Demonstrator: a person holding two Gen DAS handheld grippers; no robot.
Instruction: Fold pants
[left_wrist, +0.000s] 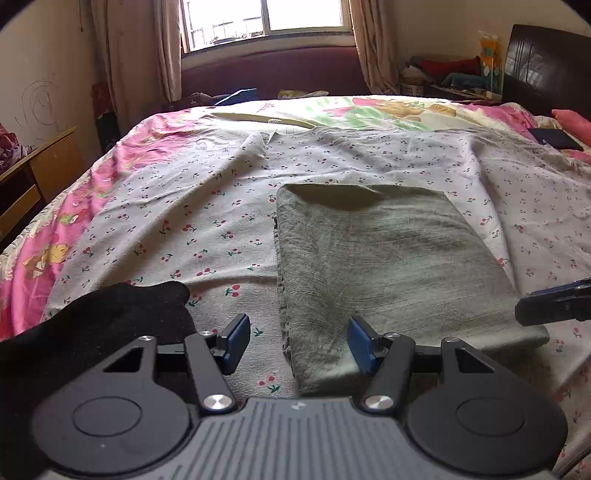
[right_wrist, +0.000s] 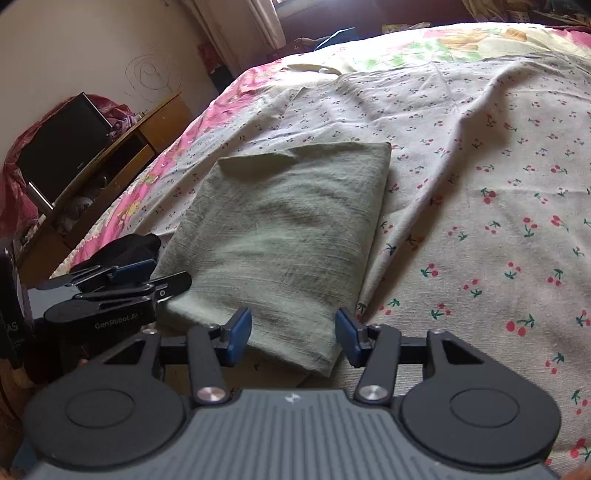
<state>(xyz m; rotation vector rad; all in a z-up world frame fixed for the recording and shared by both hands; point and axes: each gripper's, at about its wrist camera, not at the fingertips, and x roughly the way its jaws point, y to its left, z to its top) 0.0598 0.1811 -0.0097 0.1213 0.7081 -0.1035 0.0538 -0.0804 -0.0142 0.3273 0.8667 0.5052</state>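
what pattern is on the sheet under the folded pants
Small red cherries with green stems on a pale sheet, clearest in the right wrist view.

The pants (right_wrist: 280, 236) were seen folded into a grey-green rectangle, laid flat on the cherry-print sheet (right_wrist: 498, 206). The right gripper (right_wrist: 293, 338) was held over their near edge, jaws apart, nothing gripped. The left gripper (right_wrist: 147, 278) was seen at their left edge.

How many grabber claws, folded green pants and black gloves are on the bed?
Grabber claws: 2, the left gripper and the right gripper
Folded green pants: 1
Black gloves: 1
Total: 4
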